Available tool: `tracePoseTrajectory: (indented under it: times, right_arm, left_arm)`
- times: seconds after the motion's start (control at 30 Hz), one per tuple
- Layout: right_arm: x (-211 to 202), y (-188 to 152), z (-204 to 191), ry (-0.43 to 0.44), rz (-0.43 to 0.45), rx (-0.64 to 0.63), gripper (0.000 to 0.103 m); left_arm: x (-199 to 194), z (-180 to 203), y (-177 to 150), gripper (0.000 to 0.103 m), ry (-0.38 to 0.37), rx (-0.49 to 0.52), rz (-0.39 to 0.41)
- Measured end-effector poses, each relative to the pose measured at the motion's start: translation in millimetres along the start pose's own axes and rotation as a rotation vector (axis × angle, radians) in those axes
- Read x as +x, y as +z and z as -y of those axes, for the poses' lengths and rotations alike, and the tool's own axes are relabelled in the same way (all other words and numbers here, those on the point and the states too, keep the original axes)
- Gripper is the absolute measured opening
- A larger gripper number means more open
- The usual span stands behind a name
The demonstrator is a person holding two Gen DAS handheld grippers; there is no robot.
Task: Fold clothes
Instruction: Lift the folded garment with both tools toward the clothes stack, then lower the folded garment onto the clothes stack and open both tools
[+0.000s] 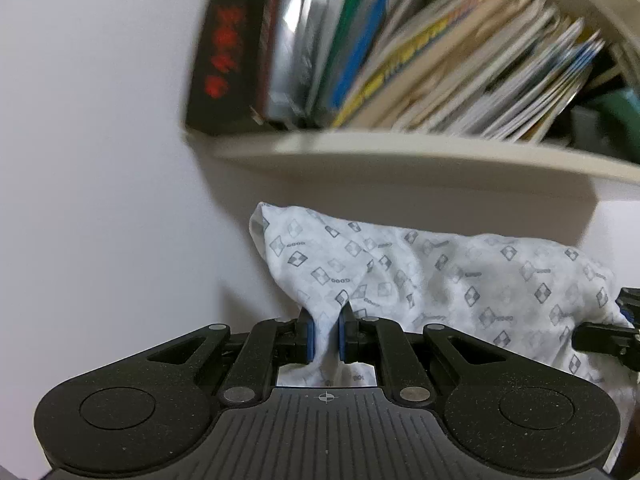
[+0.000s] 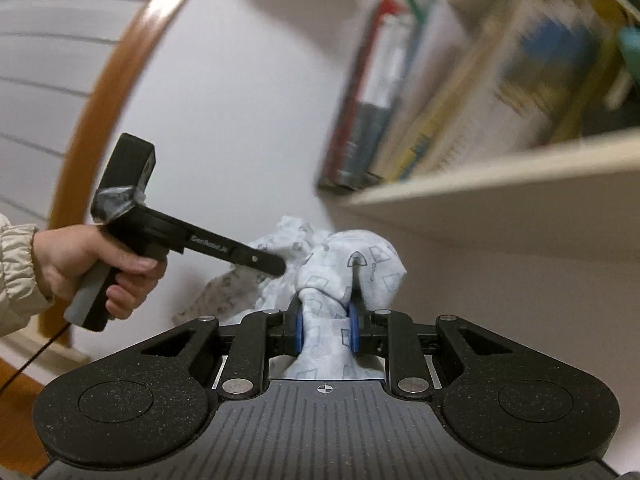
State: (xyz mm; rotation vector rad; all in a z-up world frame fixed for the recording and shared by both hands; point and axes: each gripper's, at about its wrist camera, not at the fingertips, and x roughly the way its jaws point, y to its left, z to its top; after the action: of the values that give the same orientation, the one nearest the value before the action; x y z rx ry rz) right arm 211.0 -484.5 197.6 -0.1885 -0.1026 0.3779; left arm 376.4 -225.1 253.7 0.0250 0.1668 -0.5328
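The left claw [image 1: 326,334] is clamped on a bunched edge of a thin white garment [image 1: 460,280], the cloth squeezed into a narrow rope between its blue rubber pads [image 1: 310,336]. From there the fabric fans upward and rightward in soft, crumpled folds, printed with small grey checkered diamonds and short chain-like marks, held up in the air in front of a pale wall [image 1: 100,160].

The right claw [image 2: 326,330] likewise pinches a twisted wad of the same garment [image 2: 352,268] between its blue pads [image 2: 298,332], the cloth bulging into a rounded knot-like lump just beyond them. Both claws have matte black, speckled linkage arms and a ribbed grey body.

To the left in the right wrist view, a hand [image 2: 92,268] with a puffy cream sleeve [image 2: 16,276] grips the other tool's black pistol handle.

Above hangs a cream shelf [image 1: 400,156] packed with leaning, blurred books [image 1: 440,64]. A curved wooden frame [image 2: 120,80] borders the wall.
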Motion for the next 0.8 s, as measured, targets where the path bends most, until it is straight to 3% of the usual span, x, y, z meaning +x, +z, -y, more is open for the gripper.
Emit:
tracePoseTrajectory:
  times: [0.17, 0.23, 0.27, 0.3, 0.4, 0.47, 0.53, 0.63, 0.73, 0.8]
  right_arm:
    - [34.3, -14.3, 56.5, -0.058, 0.009, 0.063, 0.023]
    - [55.6, -40.6, 81.6, -0.113, -0.038, 0.127, 0.028]
    - [65.9, -58.1, 91.7, -0.144, -0.102, 0.154, 0.031]
    - [76.1, -76.0, 101.5, -0.175, -0.17, 0.179, 0.035]
    - [76.7, -110.2, 117.0, -0.257, -0.239, 0.154, 0.038]
    - [69.8, -113.2, 121.3, -0.272, -0.211, 0.142, 0.044]
    - [66.3, -108.4, 119.5, -0.237, -0.176, 0.145, 0.046]
    - [79.8, -102.2, 115.8, -0.078, -0.169, 0.182, 0.044]
    - [91.8, -111.3, 105.8, 0.031, -0.246, 0.221, 0.042]
    - [90.7, -122.3, 97.7, 0.049, -0.315, 0.19, 0.043]
  left_arm:
    - [84.8, -2.4, 9.8, 0.014, -0.021, 0.027, -0.07]
    - [130.4, -3.0, -3.8, 0.025, 0.022, 0.064, -0.172]
    - [146.4, -1.8, -12.2, 0.032, 0.068, 0.095, -0.221]
    - [154.4, -1.6, -20.8, 0.035, 0.101, 0.114, -0.242]
    - [146.5, -11.0, -36.0, 0.047, 0.08, 0.093, -0.216]
    - [134.4, -13.1, -42.1, 0.047, 0.086, 0.087, -0.201]
    - [124.7, -11.5, -50.1, 0.048, 0.077, 0.089, -0.201]
    - [119.0, -7.7, -69.1, 0.048, 0.071, 0.079, -0.255]
    - [115.7, -4.9, -93.2, 0.048, 0.095, 0.096, -0.3]
    - [111.9, -5.0, -107.7, 0.05, 0.102, 0.107, -0.302]
